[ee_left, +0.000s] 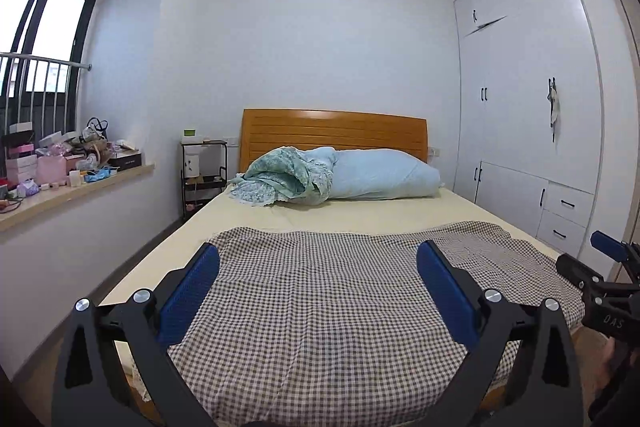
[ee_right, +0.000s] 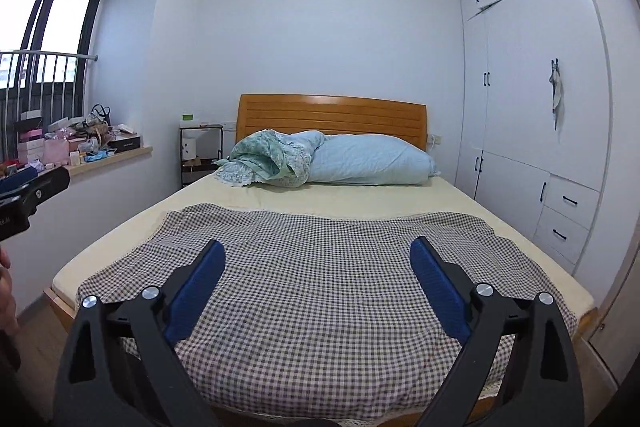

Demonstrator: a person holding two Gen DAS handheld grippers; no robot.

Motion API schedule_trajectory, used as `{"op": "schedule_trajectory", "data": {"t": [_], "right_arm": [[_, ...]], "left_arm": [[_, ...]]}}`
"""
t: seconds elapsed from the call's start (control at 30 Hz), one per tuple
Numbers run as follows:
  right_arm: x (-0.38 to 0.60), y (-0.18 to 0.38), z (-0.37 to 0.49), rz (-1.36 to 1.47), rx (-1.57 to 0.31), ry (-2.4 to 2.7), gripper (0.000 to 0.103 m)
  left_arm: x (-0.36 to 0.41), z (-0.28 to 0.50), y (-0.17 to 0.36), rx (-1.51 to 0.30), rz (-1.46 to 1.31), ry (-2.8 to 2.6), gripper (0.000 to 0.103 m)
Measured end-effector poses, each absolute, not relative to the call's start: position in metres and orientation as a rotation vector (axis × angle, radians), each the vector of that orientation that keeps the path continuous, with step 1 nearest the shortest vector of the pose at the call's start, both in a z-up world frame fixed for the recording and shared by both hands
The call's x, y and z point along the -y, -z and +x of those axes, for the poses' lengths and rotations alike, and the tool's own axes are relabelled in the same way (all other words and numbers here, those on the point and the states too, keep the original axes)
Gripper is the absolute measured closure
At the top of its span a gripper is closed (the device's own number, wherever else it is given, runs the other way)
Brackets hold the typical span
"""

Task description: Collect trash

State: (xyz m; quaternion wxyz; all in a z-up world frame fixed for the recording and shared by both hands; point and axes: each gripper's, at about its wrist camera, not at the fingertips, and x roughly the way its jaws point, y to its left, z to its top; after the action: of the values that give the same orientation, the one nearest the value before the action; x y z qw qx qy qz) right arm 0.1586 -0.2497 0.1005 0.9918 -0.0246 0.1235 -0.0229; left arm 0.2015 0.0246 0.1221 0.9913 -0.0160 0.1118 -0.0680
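Note:
My left gripper point(ee_left: 318, 249) stands open above the foot of a bed, blue pads wide apart with nothing between them. My right gripper point(ee_right: 317, 246) is open too and holds nothing. Both point level over a brown checkered cloth point(ee_left: 320, 291) spread on the cream mattress point(ee_right: 320, 197). The right gripper's body shows at the right edge of the left wrist view, the left gripper's body at the left edge of the right wrist view. I make out no loose trash on the cloth. A cluttered windowsill point(ee_left: 80, 187) holds boxes, pink bags and crumpled blue items.
A rolled green quilt point(ee_left: 280, 179) and a pale blue pillow point(ee_left: 384, 175) lie against the wooden headboard point(ee_left: 332, 133). A black bedside rack point(ee_left: 204, 175) stands left of the bed. White wardrobes with drawers point(ee_left: 528, 147) line the right wall. Floor strips run along both bed sides.

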Motion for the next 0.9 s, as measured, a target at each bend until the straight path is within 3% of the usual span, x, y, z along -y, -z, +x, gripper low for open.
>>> {"op": "schedule_trajectory", "data": {"t": [0.33,0.9], "right_arm": [[0.239,-0.089,0.127,-0.044,-0.351,0.086,0.013],[0.231,-0.077,0.013,-0.038,-0.303,0.071,0.013]], "left_arm": [[-0.015,0.144,-0.113,-0.262,-0.028,0.165,0.007],[-0.008,0.026,-0.085,-0.258,-0.030,0.163,0.007]]}}
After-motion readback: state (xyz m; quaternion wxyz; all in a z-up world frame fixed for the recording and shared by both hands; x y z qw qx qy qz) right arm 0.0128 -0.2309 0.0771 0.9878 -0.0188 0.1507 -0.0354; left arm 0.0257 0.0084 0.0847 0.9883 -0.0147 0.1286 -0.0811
